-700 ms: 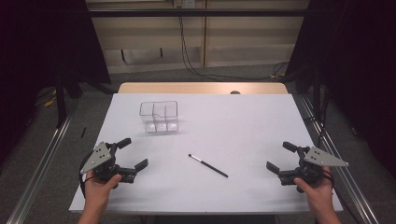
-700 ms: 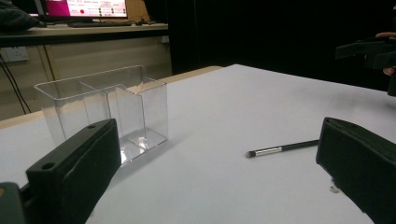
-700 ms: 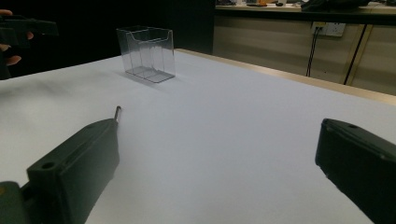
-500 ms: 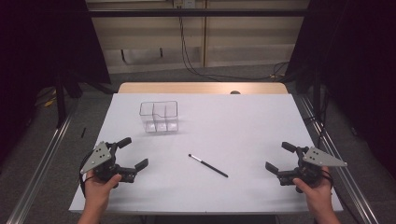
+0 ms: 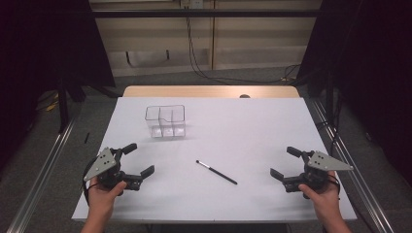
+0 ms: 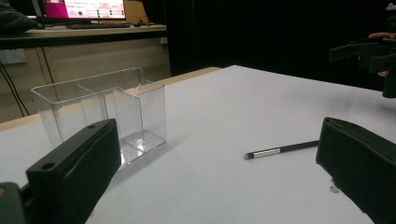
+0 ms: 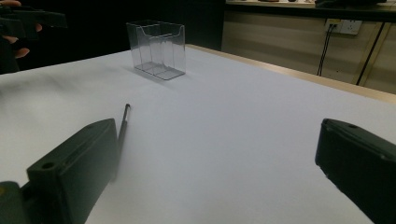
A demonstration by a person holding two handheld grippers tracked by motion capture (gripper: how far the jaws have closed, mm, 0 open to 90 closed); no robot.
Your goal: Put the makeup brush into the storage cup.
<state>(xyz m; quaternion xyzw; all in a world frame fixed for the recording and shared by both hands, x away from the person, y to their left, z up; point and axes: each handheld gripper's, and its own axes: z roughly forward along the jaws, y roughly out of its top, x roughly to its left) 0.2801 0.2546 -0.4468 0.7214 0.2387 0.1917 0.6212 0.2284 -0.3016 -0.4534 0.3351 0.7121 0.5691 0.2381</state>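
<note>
A clear plastic box (image 5: 165, 121) with dividers stands upright on the white table top (image 5: 252, 121), left of centre toward the back. A thin black pen with a silver tip (image 5: 217, 172) lies flat near the middle front. My left gripper (image 5: 140, 158) rests at the front left, jaws wide open and empty, well apart from the pen. At the front right my right gripper (image 5: 283, 161) is likewise open and empty. The left gripper view has the box (image 6: 100, 116) and pen (image 6: 285, 149) ahead. In the right gripper view, the pen (image 7: 123, 122) lies by the left jaw and the box (image 7: 157, 49) stands farther off.
A wooden strip (image 5: 209, 91) runs along the table's far edge. Metal rails (image 5: 39, 170) flank both sides on the floor, with cables (image 5: 204, 63) behind. Open white surface lies between the box, the pen and both grippers.
</note>
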